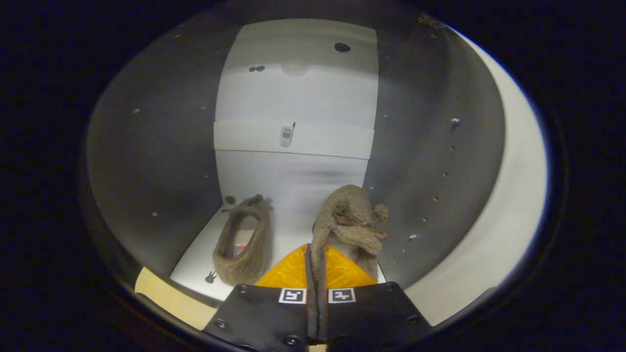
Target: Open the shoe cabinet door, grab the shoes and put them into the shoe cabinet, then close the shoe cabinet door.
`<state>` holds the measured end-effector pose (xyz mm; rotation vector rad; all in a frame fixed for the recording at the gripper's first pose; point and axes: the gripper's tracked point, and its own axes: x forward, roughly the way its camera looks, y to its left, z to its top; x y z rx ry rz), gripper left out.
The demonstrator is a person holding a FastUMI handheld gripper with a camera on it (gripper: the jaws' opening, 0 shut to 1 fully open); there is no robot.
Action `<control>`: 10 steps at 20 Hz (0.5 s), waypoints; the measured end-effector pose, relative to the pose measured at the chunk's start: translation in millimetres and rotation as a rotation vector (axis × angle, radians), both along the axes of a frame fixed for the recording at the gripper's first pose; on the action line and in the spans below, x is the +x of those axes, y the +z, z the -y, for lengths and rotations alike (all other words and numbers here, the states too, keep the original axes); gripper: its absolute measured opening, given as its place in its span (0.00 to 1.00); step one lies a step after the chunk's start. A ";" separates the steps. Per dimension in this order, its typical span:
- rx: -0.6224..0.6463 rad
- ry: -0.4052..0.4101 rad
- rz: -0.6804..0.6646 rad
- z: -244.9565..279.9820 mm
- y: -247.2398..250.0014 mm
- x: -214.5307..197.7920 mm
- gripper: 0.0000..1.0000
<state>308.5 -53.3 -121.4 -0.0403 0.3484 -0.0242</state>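
I look into the open white shoe cabinet [293, 166]. A brown fuzzy shoe [244, 244] lies on the cabinet floor, left of my fingers. A second brown fuzzy shoe [349, 220] with a small bow hangs just ahead of my fingers, near the right inner wall. My gripper [315, 254] is shut on the thin edge of this second shoe, which runs down between the two fingers.
A white shelf [293, 139] crosses the cabinet above the shoes. Grey inner side walls [161, 146] with small holes stand left and right. The cabinet's white front edge [518, 195] curves on the right. A tan surface [161, 293] shows below the cabinet floor.
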 end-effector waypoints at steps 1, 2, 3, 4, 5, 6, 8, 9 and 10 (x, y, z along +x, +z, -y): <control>0.000 0.009 -0.017 2.6 -8.7 12.8 0.02; -0.003 0.019 -0.037 2.3 -17.0 24.8 0.02; 0.001 0.032 -0.052 0.0 -22.9 33.8 0.02; 0.005 0.039 -0.054 -2.7 -26.0 44.2 0.02; 0.007 0.053 -0.060 -5.6 -27.5 48.6 0.02; 0.002 0.065 -0.066 -7.8 -30.6 50.2 0.02; -0.003 0.094 -0.083 -17.2 -38.4 53.4 0.02; 0.004 0.103 -0.089 -21.0 -41.1 54.6 0.02; 0.009 0.104 -0.099 -23.6 -42.6 54.9 0.02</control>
